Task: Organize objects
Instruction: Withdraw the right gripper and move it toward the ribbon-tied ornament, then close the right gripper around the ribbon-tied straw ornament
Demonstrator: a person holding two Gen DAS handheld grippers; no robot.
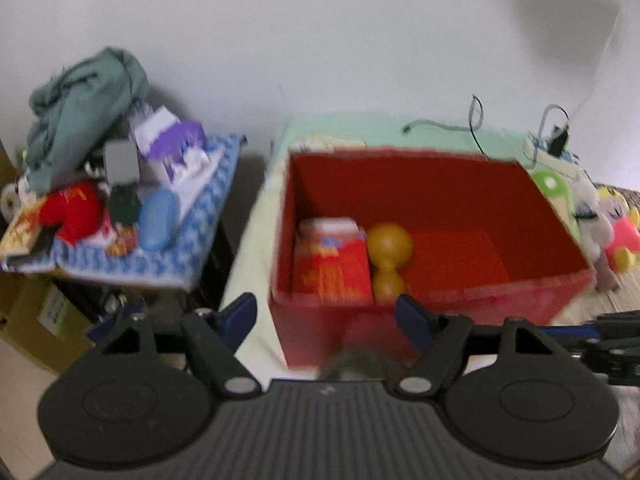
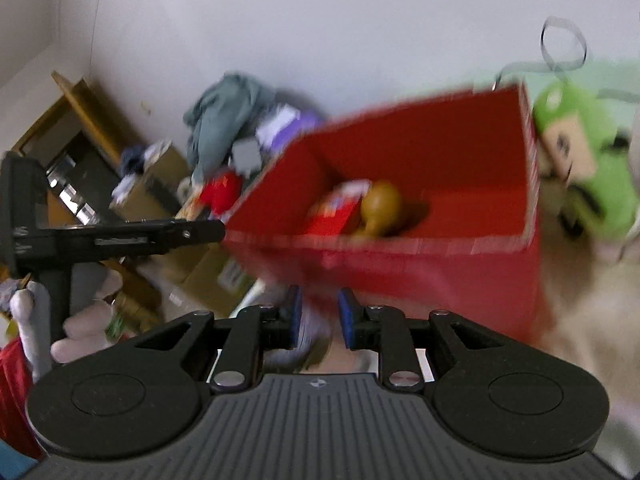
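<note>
White wall behind, the red box [image 1: 420, 216] held two items; left gripper [image 1: 326, 312] gaped, right gripper [image 2: 319, 312] narrowed on something blurred, seemingly next for boxing.

1 red box [image 1: 436, 200] (holds 1 packet [image 1: 332, 264], 1 gourd [image 1: 389, 258]).

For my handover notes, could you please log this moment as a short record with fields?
container: red box, open top
contents: red packet and yellow gourd-shaped toy, side by side at one end
left gripper: fingers wide apart, empty, before the box
right gripper: fingers narrowly apart, something blurred between them
beside box: green plush
</note>
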